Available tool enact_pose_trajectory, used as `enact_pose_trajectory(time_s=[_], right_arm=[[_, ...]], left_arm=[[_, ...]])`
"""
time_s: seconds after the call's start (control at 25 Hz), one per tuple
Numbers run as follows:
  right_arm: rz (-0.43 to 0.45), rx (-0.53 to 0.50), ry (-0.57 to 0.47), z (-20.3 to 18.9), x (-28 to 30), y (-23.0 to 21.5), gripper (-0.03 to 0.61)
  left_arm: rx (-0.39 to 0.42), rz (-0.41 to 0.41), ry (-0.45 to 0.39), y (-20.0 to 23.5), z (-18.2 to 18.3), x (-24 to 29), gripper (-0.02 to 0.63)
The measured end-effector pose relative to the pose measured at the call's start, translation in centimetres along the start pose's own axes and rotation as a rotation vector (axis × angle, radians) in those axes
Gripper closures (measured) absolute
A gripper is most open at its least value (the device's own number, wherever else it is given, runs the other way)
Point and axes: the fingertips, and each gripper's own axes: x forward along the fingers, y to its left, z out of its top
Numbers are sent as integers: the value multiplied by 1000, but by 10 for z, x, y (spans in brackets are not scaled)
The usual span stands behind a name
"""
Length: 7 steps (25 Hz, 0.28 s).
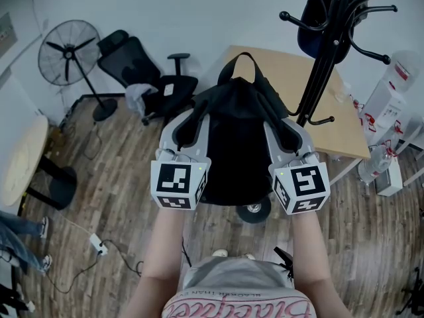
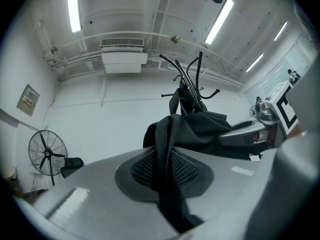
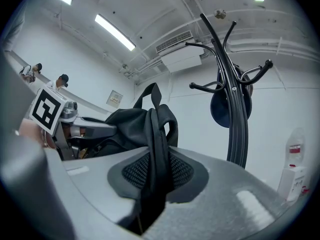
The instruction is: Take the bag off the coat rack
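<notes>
The black bag (image 1: 235, 144) is seen in the middle of the head view, held up between the two grippers above the wooden floor (image 1: 119, 197). Its top handle loop (image 1: 245, 61) stands upright towards the upper middle of the frame, in front of the light wooden table (image 1: 341, 134).

The left gripper (image 1: 189, 126) is placed at the bag's left side. In the left gripper view its jaws are pressed together on a black strap (image 2: 167, 171), which runs down across the dark mesh pad and is pinched in the narrow slot between them.

The right gripper (image 1: 286, 126) is placed at the bag's right side. In the right gripper view its jaws are likewise closed on the other strap (image 3: 156, 164), with the body of the bag bunched just beyond the pad.

The coat rack (image 1: 324, 52) is seen in the upper right of the head view, its dark pole rising beside the table, near the bag's right edge. A dark item (image 1: 317, 18) is hung on its upper hooks. Whether the bag touches the rack's low hook cannot be told from the head view; in the right gripper view the rack is seen behind the bag and to its right.

A standing fan (image 1: 68, 52) and a black office chair (image 1: 142, 71) are seen in the upper left, and part of a round table (image 1: 23, 164) at the left edge.
</notes>
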Motion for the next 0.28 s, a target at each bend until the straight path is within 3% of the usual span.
enact_pose_trajectory(time_s=[0.28], right_arm=[[-3,-6,0,0,-3,2,514]], left_arm=[[-6,-1,-3,-1,1,-4,545]])
